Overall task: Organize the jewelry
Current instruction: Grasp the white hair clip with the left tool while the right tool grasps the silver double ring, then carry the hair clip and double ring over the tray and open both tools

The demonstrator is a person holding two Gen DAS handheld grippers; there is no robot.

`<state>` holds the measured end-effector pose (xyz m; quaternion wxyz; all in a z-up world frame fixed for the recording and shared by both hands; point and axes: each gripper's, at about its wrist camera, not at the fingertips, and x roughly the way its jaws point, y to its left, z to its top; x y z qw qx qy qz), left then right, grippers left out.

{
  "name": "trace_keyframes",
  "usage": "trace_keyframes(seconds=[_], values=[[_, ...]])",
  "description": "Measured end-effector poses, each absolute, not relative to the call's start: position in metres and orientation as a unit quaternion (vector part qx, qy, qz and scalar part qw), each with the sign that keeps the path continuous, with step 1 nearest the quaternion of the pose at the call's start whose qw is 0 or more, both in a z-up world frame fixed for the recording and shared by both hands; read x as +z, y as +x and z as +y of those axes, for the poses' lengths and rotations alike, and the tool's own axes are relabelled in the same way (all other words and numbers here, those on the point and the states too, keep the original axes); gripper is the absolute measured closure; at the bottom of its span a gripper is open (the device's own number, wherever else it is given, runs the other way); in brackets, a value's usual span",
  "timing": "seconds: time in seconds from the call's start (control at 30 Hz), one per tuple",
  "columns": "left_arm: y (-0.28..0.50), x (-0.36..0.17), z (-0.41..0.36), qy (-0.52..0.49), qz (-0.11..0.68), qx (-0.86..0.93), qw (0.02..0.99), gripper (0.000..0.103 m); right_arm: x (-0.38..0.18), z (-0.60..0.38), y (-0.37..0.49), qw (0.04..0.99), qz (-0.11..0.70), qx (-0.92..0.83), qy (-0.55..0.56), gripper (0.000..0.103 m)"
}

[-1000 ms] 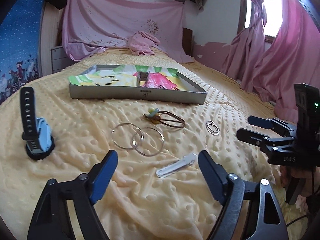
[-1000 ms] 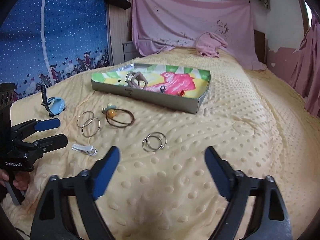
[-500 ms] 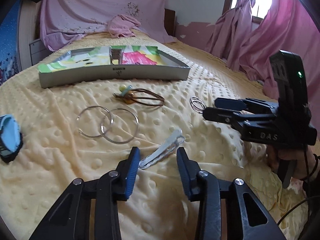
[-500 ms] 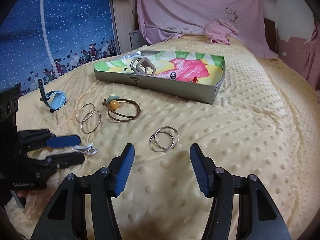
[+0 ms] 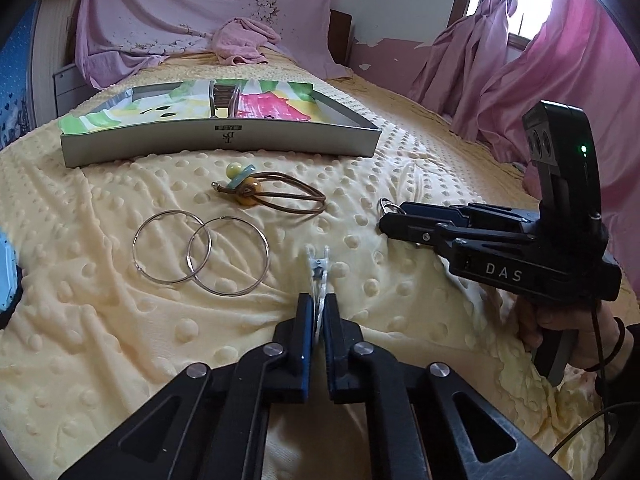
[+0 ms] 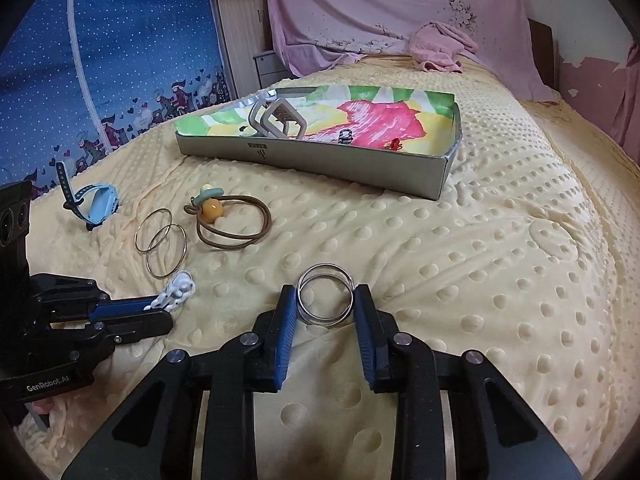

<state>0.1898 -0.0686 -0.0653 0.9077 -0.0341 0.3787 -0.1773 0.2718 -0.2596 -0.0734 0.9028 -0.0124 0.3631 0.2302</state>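
Your left gripper (image 5: 318, 312) has its jaws pressed on the near end of the white hair clip (image 5: 319, 270), which lies on the yellow dotted blanket (image 5: 120, 344) with its far end sticking out beyond the pads. The clip looks light, thin and stiff. Held edge-on by one end, it may pivot, so a hold nearer its middle would likely be steadier.

To the far left of it lie two large hoop earrings (image 5: 200, 252), overlapping and untouched. They look like thin, springy, slippery wire, and are probably best pinched across the rim, one at a time. Beyond them, the brown hair tie with beads (image 6: 228, 216) is soft and limp; take it at the beads, where there is bulk. At the far left edge the blue watch (image 6: 94, 200) rests on its side, apart from the rest.

Your right gripper (image 6: 325, 300) has its jaws drawn in on either side of the small silver rings (image 6: 325, 300), both pads touching or nearly touching the outer rims. I cannot tell whether the pinch is firm. The rings are hard, smooth and stacked, so one could slide out when lifted. Squeeze squarely across the diameter.

The patterned tray (image 6: 320, 160) stands far of everything, with a beige piece already inside at its left end.
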Motion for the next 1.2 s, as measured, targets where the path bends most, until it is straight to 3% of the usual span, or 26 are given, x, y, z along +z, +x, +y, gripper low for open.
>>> trace_keyframes(seconds=[0.57, 0.87, 1.2], values=[[0.215, 0.006, -0.053, -0.091, 0.28, -0.137, 0.946, 0.098, -0.024, -0.262, 0.273, 0.926, 0.283, 0.248, 0.0, 0.077], [0.3, 0.011, -0.019, -0.146, 0.281, -0.026, 0.948, 0.098, 0.0, -0.249, 0.34, 0.938, 0.261, 0.23, 0.018, 0.077], [0.361, -0.014, 0.006, -0.163, 0.335, -0.01, 0.928, 0.098, -0.029, -0.218, 0.407, 0.927, 0.312, 0.207, 0.032, 0.077]])
